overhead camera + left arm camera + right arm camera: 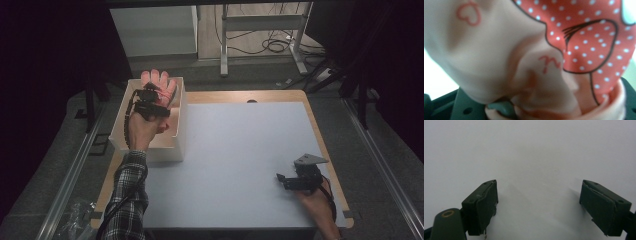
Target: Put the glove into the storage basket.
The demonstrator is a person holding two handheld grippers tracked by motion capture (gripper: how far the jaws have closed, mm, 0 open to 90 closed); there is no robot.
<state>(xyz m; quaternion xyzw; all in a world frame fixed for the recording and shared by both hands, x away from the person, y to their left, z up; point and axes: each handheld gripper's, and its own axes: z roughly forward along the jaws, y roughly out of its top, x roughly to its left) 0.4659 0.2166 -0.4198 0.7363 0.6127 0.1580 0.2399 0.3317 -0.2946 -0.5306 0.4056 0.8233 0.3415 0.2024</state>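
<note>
— Dark room all round, and a white desk (240, 150) with a wooden edge. What's nearest us?

— The right tongs (286, 178), low at the near right of the desk, jaws spread wide with nothing but bare white surface between them in the right gripper view.

— And the left?

— The left tongs (150, 100) are raised at the far left, over an open white box (177, 145) that sits at the desk's left edge. They're clenched on a pink rubber glove (159, 82).

— How does the glove lie?

— Its long axis runs away from us: cuff in the jaws, fingers fanned toward the far side. Up close it's pale pink with a red, white-dotted patch (586, 35).

— Anything in the way?

— Only the box walls below. The left hand is plainly the nearer; the right is well apart, across the desk. Beyond stands a metal frame (260, 30) with cables on the floor.
</note>
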